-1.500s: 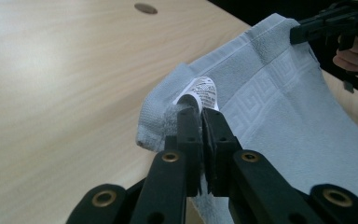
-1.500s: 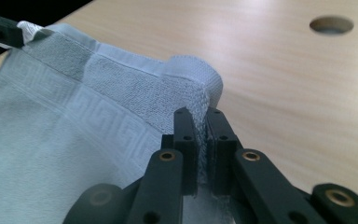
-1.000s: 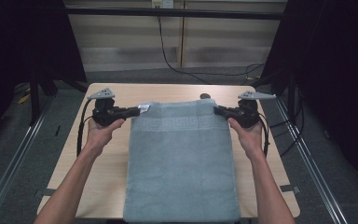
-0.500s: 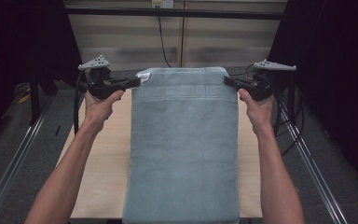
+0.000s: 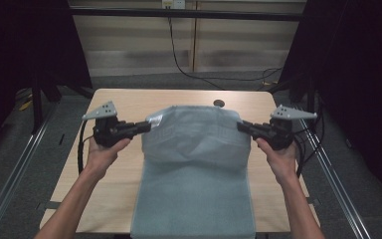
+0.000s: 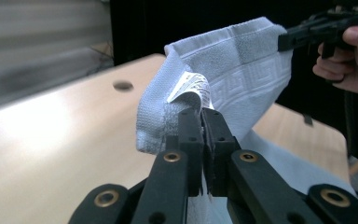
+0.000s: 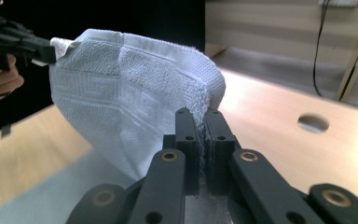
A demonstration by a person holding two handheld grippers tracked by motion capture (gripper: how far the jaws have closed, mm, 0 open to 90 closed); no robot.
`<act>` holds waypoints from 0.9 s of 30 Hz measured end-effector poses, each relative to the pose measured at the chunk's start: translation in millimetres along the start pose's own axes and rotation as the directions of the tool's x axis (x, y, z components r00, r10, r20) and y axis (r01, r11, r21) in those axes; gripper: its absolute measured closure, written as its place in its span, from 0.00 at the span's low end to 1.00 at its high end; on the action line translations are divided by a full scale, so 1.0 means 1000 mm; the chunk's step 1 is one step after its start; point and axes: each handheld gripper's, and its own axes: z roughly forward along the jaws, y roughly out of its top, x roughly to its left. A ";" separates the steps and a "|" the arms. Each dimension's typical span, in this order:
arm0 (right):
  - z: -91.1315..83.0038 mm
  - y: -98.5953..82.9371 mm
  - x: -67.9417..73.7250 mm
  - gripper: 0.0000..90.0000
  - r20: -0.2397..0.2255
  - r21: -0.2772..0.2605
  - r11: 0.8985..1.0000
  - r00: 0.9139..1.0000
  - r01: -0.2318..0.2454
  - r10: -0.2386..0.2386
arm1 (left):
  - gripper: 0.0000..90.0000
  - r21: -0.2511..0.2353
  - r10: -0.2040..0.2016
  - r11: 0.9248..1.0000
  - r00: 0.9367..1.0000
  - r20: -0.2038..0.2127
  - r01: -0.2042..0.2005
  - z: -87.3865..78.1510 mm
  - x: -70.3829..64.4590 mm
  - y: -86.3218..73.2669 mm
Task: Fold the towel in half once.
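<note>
Left gripper clamped on the far left corner of the grey towel, jaws closed on cloth beside a white care label. The towel's far end is lifted off the wooden table and sags forward between both grippers; its near end lies flat, running to the table's near edge. A round hole sits just beyond the raised fold. Right gripper is pinched on the far right corner.
</note>
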 end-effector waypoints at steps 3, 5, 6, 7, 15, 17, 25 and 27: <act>-0.006 -0.020 0.011 0.96 -0.008 0.028 1.000 1.000 0.006 -0.006 | 0.97 0.016 -0.027 1.000 0.999 0.017 0.026 -0.004 -0.008 -0.022; -0.011 -0.033 0.018 0.96 -0.020 0.026 1.000 1.000 -0.004 0.005 | 0.97 0.024 -0.044 0.999 0.998 0.039 0.043 -0.008 -0.015 -0.034; -0.014 -0.039 0.022 0.96 -0.029 0.030 0.999 1.000 -0.010 0.011 | 0.97 0.033 -0.046 0.998 0.998 0.040 0.045 -0.010 -0.019 -0.041; -0.016 -0.047 0.027 0.96 -0.032 0.037 0.999 0.999 -0.009 0.011 | 0.97 0.043 -0.051 0.998 0.998 0.049 0.049 -0.013 -0.022 -0.048; -0.024 -0.111 0.045 0.96 -0.026 0.197 0.979 0.998 -0.042 0.048 | 0.97 0.194 -0.093 0.978 0.994 0.065 0.079 -0.007 -0.035 -0.100; -0.023 -0.124 0.044 0.96 -0.018 0.234 0.971 0.998 -0.053 0.059 | 0.97 0.243 -0.098 0.967 0.994 0.052 0.082 -0.003 -0.034 -0.111; -0.017 -0.148 0.039 0.96 0.002 0.308 0.948 0.996 -0.085 0.089 | 0.77 0.295 -0.096 0.952 0.994 0.041 0.080 0.006 -0.036 -0.127; -0.015 -0.151 0.040 0.96 0.003 0.318 0.944 0.996 -0.084 0.088 | 0.68 0.318 -0.078 0.946 0.996 0.036 0.063 0.009 -0.039 -0.130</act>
